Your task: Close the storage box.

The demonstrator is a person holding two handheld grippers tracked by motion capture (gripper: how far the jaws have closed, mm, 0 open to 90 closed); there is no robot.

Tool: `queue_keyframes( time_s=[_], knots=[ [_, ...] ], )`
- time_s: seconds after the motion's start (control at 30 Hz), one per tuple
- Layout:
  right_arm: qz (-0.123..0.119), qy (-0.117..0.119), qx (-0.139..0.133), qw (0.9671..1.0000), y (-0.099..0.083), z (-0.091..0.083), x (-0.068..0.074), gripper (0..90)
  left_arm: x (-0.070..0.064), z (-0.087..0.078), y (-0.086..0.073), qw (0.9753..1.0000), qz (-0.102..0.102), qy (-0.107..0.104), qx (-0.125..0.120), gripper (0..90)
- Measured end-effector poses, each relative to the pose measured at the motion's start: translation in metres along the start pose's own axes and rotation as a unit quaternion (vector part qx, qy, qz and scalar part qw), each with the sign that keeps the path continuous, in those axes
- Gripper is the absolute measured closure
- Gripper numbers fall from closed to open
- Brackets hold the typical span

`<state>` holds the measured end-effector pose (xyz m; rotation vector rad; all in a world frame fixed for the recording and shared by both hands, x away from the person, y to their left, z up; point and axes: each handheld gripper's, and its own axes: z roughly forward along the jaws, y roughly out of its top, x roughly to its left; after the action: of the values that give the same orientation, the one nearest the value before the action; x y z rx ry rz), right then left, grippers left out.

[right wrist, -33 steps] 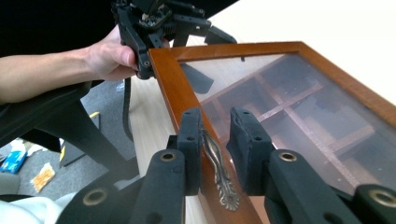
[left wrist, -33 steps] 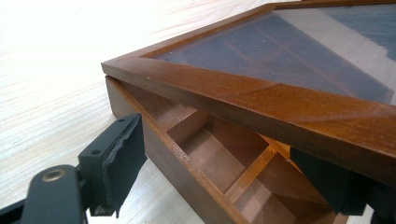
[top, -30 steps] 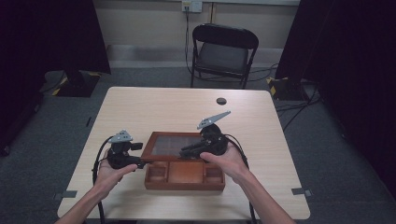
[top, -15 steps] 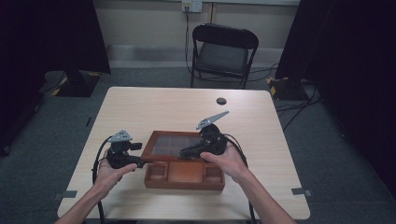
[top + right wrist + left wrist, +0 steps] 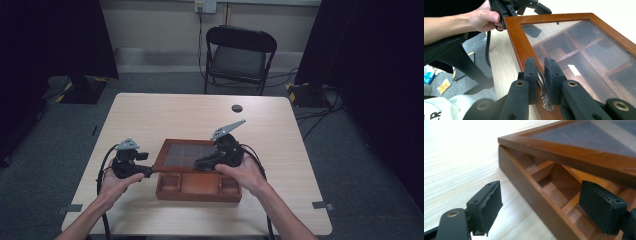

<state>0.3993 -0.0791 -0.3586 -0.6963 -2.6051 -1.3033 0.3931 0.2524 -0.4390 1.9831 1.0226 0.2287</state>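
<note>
No legible text shows anywhere; dark lettering on the white cloth [image 5: 434,110] in the right gripper view is cut off and unreadable.

Right gripper [image 5: 540,75] pinching ornate metal handle [image 5: 544,96] on glass-paned wooden box lid [image 5: 517,42]; dark compartments beneath glass; left gripper [image 5: 520,6], hand [image 5: 482,18] at lid's far corner.

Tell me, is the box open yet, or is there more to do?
Partly. Done: the right claw has clamped the metal handle on the glass lid. In hand: the lid is tilted up, with a gap above the wooden box, while the left claw sits open at its corner. Left: swinging the lid fully open.
</note>
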Motion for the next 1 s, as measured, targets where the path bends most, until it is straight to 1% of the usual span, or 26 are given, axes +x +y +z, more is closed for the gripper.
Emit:
queue_keyframes(
  time_s=[0.07, 0.1, 0.17, 0.23, 0.3, 0.37, 0.43, 0.6, 0.63, 0.8, 0.83, 1.0],
  knots=[
    [-0.002, -0.003, 0.001, 1.0000, -0.001, 0.000, 0.001, 81.2, 0.003, -0.001, 0.000, 1.0000, -0.002, 0.004, 0.000, 18.1],
    [-0.002, -0.004, 0.003, 1.0000, -0.002, 0.000, 0.001, 81.2, 0.003, -0.002, 0.000, 1.0000, -0.007, 0.006, -0.001, 18.2],
    [-0.004, -0.005, 0.006, 1.0000, -0.004, 0.001, 0.002, 81.2, 0.006, -0.003, -0.001, 0.9999, -0.006, 0.009, 0.000, 18.1],
    [-0.004, -0.006, 0.010, 0.9999, -0.006, 0.002, 0.002, 81.1, 0.008, -0.004, -0.001, 0.9998, -0.018, 0.013, -0.002, 18.2],
    [-0.006, -0.006, 0.012, 0.9999, -0.007, 0.003, 0.003, 81.1, 0.009, -0.005, 0.000, 0.9998, -0.015, 0.014, -0.002, 18.2],
    [-0.006, -0.008, 0.020, 0.9998, -0.010, 0.007, 0.005, 81.1, 0.009, -0.007, 0.000, 0.9997, -0.020, 0.014, -0.008, 18.2],
    [-0.009, -0.006, 0.024, 0.9997, -0.012, 0.009, 0.004, 81.2, 0.009, -0.008, 0.000, 0.9996, -0.022, 0.014, -0.009, 18.2],
    [-0.009, -0.007, 0.027, 0.9996, -0.017, 0.012, 0.005, 81.1, 0.009, -0.008, 0.000, 0.9997, -0.020, 0.013, -0.009, 18.2],
    [-0.008, -0.007, 0.033, 0.9994, -0.020, 0.014, 0.005, 81.1, 0.009, -0.008, 0.000, 0.9997, -0.019, 0.013, -0.009, 18.2],
    [-0.008, -0.006, 0.040, 0.9991, -0.026, 0.018, 0.004, 81.2, 0.009, -0.008, 0.000, 0.9997, -0.020, 0.012, -0.009, 18.2],
    [-0.004, -0.003, 0.047, 0.9989, -0.028, 0.021, 0.004, 81.2, 0.009, -0.007, 0.000, 0.9997, -0.020, 0.012, -0.008, 18.2],
    [-0.006, -0.001, 0.051, 0.9987, -0.031, 0.024, 0.003, 81.3, 0.008, -0.007, 0.000, 0.9998, -0.017, 0.012, -0.005, 18.2]
  ],
)
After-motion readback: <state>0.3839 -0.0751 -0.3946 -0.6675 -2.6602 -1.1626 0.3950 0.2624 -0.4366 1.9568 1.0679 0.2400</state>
